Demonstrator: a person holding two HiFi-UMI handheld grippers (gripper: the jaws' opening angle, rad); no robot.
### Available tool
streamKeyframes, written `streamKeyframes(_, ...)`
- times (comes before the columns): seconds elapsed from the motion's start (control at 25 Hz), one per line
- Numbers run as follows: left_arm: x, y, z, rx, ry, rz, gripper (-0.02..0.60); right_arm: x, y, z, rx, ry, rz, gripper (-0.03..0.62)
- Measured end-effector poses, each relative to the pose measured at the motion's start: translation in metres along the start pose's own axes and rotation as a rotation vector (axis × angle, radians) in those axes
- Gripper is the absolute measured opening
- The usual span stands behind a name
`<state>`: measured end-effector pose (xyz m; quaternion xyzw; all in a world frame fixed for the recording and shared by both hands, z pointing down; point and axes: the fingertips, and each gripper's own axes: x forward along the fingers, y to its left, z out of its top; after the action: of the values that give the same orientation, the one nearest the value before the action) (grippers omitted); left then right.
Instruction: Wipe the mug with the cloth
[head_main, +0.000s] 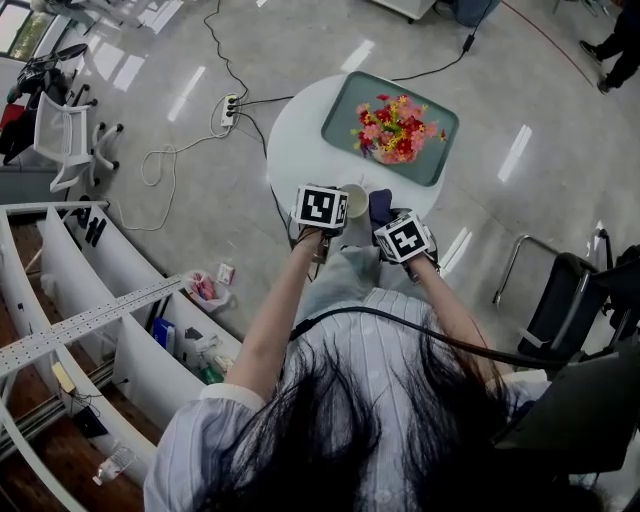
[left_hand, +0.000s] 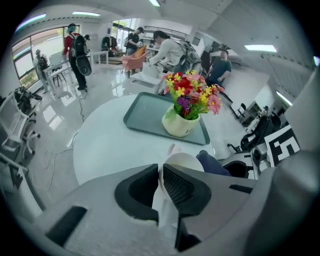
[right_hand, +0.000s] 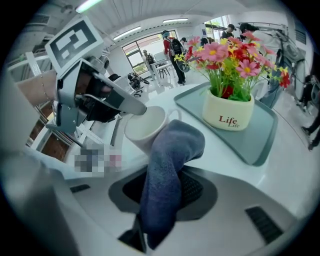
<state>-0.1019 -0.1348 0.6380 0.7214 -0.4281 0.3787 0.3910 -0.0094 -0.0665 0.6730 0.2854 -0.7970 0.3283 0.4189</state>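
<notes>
A white mug (head_main: 354, 199) (right_hand: 145, 129) is held over the near edge of the round white table (head_main: 295, 140). My left gripper (left_hand: 161, 181) is shut on the mug's wall (left_hand: 182, 161), one jaw inside the rim and one outside. My right gripper (right_hand: 167, 185) is shut on a dark blue cloth (right_hand: 167, 170), whose free end drapes against the mug's side. In the head view the cloth (head_main: 380, 208) shows between the two marker cubes, just right of the mug.
A grey-green tray (head_main: 345, 113) (right_hand: 252, 137) lies on the far side of the table and carries a cream flower pot (right_hand: 228, 113) (left_hand: 181, 123) full of bright flowers (head_main: 395, 128). Cables and a power strip (head_main: 230, 108) lie on the floor at left. People stand far off.
</notes>
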Motion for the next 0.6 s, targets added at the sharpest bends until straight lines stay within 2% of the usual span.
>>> streamKeyframes(0.12,-0.002,0.002,-0.005,-0.133,-0.032,0.011,0.038,-0.001,0.001,0.0,0.004,-0.002,0.003,0.124)
streamKeyframes(0.4,-0.005,0.003,-0.017,-0.535,-0.131,-0.019,0.038,-0.001,0.0,0.004,0.014,-0.015,0.002,0.124)
streamKeyframes(0.48,-0.005,0.002,-0.019,-0.595,-0.145,-0.024,0.038,-0.002,-0.002,0.004,0.02,-0.015,-0.002,0.124)
streamKeyframes(0.52,-0.005,0.001,-0.019,-0.6,-0.146,-0.024,0.038,-0.003,-0.002,0.004,0.021,-0.013,-0.003,0.124)
streamKeyframes(0.6,-0.005,0.0,-0.018,-0.559,-0.134,-0.019,0.038,-0.004,-0.004,0.004,0.024,-0.012,-0.002,0.124)
